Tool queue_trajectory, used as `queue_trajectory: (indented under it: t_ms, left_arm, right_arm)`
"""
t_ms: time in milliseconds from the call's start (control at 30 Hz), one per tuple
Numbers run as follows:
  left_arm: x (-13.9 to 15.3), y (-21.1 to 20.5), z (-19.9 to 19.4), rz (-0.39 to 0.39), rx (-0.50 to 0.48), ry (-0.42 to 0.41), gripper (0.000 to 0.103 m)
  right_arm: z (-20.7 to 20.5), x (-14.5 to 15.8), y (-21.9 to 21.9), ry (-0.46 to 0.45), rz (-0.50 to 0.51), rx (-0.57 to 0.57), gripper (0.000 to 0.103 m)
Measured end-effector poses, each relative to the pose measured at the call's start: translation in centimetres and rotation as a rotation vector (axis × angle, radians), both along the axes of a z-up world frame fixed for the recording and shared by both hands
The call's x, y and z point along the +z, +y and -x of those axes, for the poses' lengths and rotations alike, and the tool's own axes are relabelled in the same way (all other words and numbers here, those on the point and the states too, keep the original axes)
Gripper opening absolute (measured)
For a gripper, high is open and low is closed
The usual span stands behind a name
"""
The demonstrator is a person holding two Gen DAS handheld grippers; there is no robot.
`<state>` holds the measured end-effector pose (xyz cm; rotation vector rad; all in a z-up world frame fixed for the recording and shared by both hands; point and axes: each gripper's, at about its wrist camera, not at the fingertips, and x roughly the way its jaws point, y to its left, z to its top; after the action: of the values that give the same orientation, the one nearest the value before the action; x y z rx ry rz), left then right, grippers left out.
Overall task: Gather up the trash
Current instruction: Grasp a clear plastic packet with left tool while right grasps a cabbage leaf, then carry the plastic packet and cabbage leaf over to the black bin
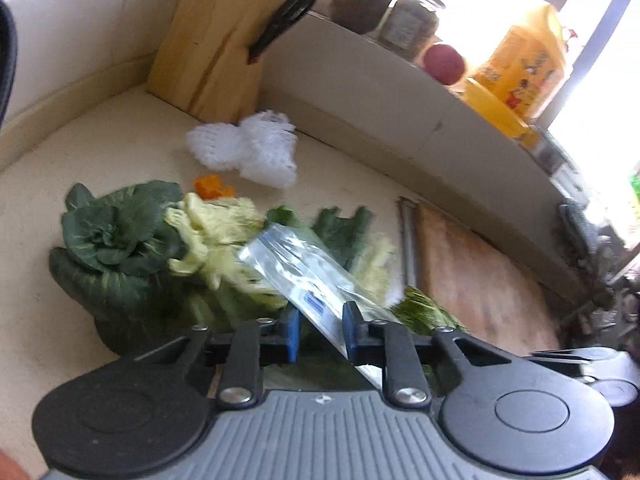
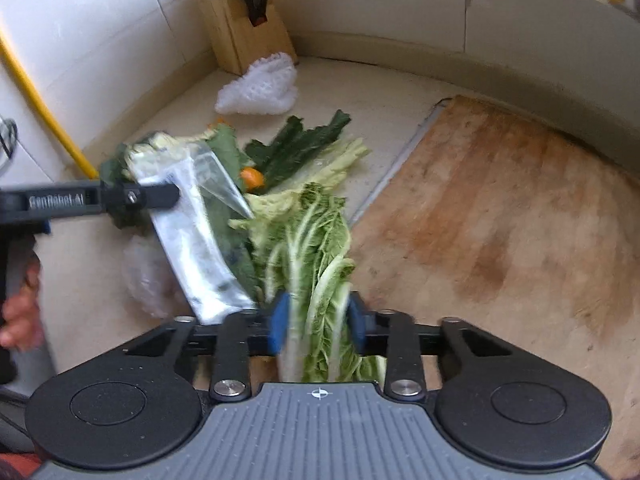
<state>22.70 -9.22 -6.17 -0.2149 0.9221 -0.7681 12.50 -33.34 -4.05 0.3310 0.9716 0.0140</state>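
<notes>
While the left wrist view was motion-blurred, it still showed the left gripper (image 1: pixel 320 330) clamped narrow on a clear plastic bag (image 1: pixel 298 270), the bag angling up out of the jaws over a pile of vegetable scraps (image 1: pixel 208 236) mid-counter. White foam netting (image 1: pixel 244 148) lay further back, near the knife block (image 1: pixel 212 40) in the counter's back corner, with an orange bit (image 1: pixel 210 186) between netting and pile. A wooden cutting board (image 1: pixel 480 280) sat along the counter's right side. Right wrist view: right gripper (image 2: pixel 316 326) closed on a cabbage leaf (image 2: pixel 316 248), stalk running through the jaws, just left of the board's edge. Left gripper (image 2: pixel 160 196) came in from the left with the bag (image 2: pixel 196 248) hanging from it. Risks, my read: thin slick film could slip out of the left jaws if swung fast; limp leaf could tear or shed pieces at the pinch; the two grippers were near each other, so the bag could snag on the leaf.
</notes>
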Motion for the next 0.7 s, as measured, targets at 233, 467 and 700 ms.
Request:
queue_trajectory:
  t_ms: [233, 467, 700]
  left_arm:
    - [-1.8, -2.2, -1.2, 0.081, -0.056, 0.118, 0.018]
    - [-3.2, -4.3, -2.5, 0.022, -0.038, 0.149, 0.019]
    - [-3.1, -5.6, -2.4, -0.001, -0.065, 0.084, 0.018]
  right_arm:
    - [0.3, -1.0, -2.3, 0.014, -0.21, -0.064, 0.029]
    - [0.5, -1.4, -3.0, 0.002, -0.263, -0.073, 0.041]
    - [0.8, -2.0, -3.3, -0.082, -0.379, -0.022, 0.077]
